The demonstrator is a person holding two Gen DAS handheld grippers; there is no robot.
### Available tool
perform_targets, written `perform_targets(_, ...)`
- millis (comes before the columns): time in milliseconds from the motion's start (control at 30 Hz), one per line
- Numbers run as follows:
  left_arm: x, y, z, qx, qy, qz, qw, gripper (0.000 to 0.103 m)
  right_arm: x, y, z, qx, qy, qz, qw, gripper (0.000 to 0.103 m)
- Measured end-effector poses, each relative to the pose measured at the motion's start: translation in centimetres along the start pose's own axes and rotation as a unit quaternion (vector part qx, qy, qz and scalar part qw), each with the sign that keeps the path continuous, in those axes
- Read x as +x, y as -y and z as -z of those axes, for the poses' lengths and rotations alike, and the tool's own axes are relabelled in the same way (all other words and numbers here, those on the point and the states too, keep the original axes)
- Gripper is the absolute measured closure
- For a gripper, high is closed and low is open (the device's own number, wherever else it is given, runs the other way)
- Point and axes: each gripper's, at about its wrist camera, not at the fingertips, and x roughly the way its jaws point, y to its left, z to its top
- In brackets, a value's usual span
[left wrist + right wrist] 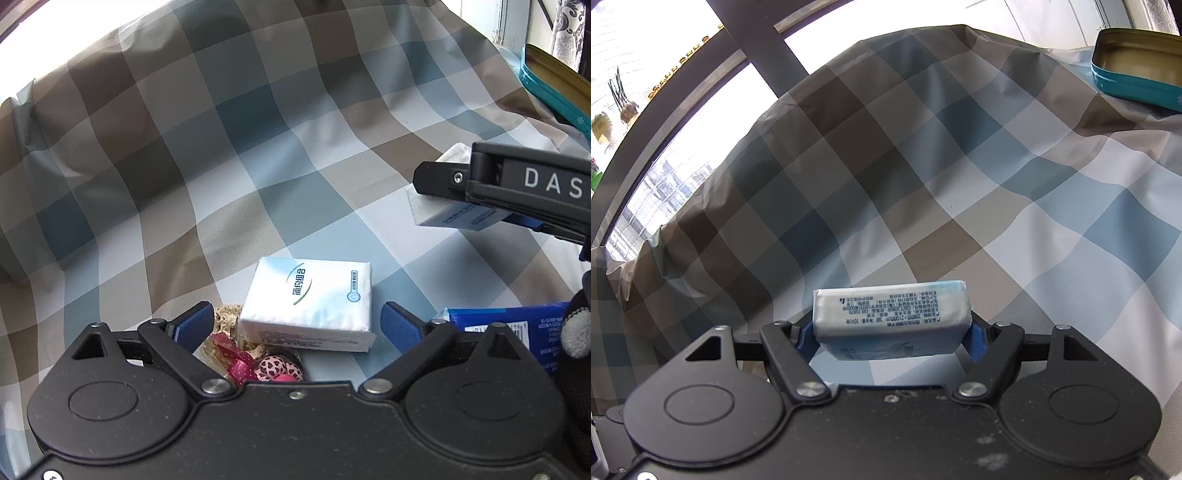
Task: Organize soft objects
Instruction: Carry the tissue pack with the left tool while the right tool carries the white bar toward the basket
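My right gripper (891,334) is shut on a white tissue pack (892,319), held above the checked cloth with its blue pads pressing both ends. In the left wrist view the same right gripper (476,199) enters from the right, the held tissue pack (443,214) showing under its black finger. My left gripper (297,325) stands open over a second white tissue pack (308,304) lying flat on the cloth; its blue pads are spread wide on either side and do not touch it.
A checked blue, brown and white cloth (258,155) covers the surface. A blue tissue packet (517,332) lies at right, beside a gloved hand (576,332). Pink ribboned trinkets (258,365) sit under the left gripper. An open teal tin (1137,66) stands at back right.
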Motion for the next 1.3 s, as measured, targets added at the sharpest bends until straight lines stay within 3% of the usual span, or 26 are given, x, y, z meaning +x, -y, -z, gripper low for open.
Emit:
perform_targets(233, 1.1, -0.9, -0.8, -0.031, -0.015, 0.001, 0.9994, 0.006, 0.0, 0.0, 0.0, 0.000, -0.001, 0.000, 1.000, 0.029)
perform_targets(600, 1.1, -1.6, -0.8, -0.046, -0.006, -0.016, 0.9988, 0.006, 0.2, -0.1, 0.0, -0.005, -0.004, 0.002, 1.000, 0.029)
perform_targets(900, 2.5, -0.7, -1.4, -0.045, -0.013, -0.009, 0.9989, 0.007, 0.2, -0.2, 0.0, -0.005, -0.006, 0.002, 1.000, 0.029)
perform_targets(933, 2.6, -0.7, -1.4, -0.045, -0.012, -0.006, 0.9989, 0.010, 0.3, -0.2, 0.0, -0.005, -0.006, 0.001, 1.000, 0.029)
perform_targets(1033, 2.6, -0.7, -1.4, -0.054, -0.014, 0.003, 0.9984, 0.032, 0.2, -0.1, 0.0, -0.005, -0.005, 0.000, 1.000, 0.029)
perform_targets(1300, -1.2, -0.8, -1.7, -0.086, 0.039, -0.034, 0.9950, 0.033, -0.1, -0.1, 0.1, -0.006, 0.000, 0.000, 1.000, 0.029)
